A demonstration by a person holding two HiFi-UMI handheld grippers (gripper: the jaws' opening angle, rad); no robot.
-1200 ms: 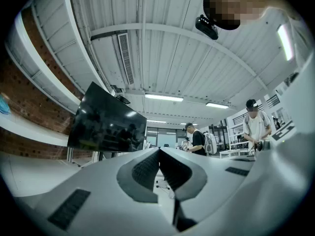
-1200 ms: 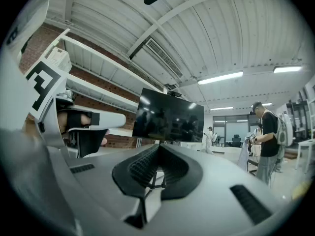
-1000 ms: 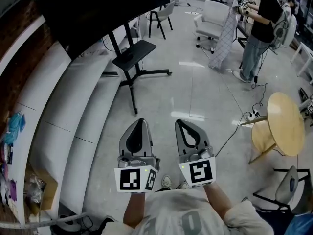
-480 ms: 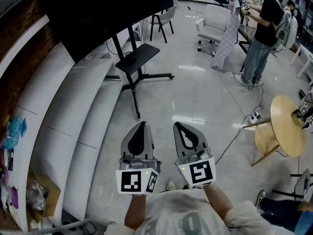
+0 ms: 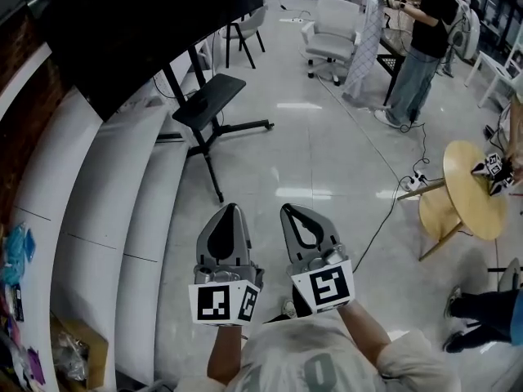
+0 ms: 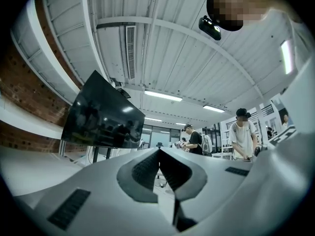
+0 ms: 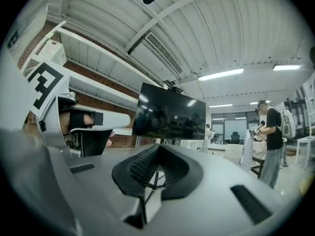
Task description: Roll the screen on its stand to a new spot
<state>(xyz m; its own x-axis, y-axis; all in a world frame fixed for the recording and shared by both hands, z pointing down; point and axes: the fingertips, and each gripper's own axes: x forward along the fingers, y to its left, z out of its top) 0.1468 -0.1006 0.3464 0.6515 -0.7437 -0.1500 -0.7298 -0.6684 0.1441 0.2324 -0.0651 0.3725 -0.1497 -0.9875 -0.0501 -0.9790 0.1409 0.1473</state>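
I see a glossy pale floor (image 5: 327, 158) bearing the screen's black stand (image 5: 214, 137), a white armchair (image 5: 331, 29) and a cabled power strip (image 5: 415, 180).

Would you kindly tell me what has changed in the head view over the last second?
The whole view has drifted: the screen and its stand sit slightly further left in frame. At the right, another person's gripper has come over the round table, and dark-trousered legs have entered. The left gripper and right gripper stay shut, empty, side by side.
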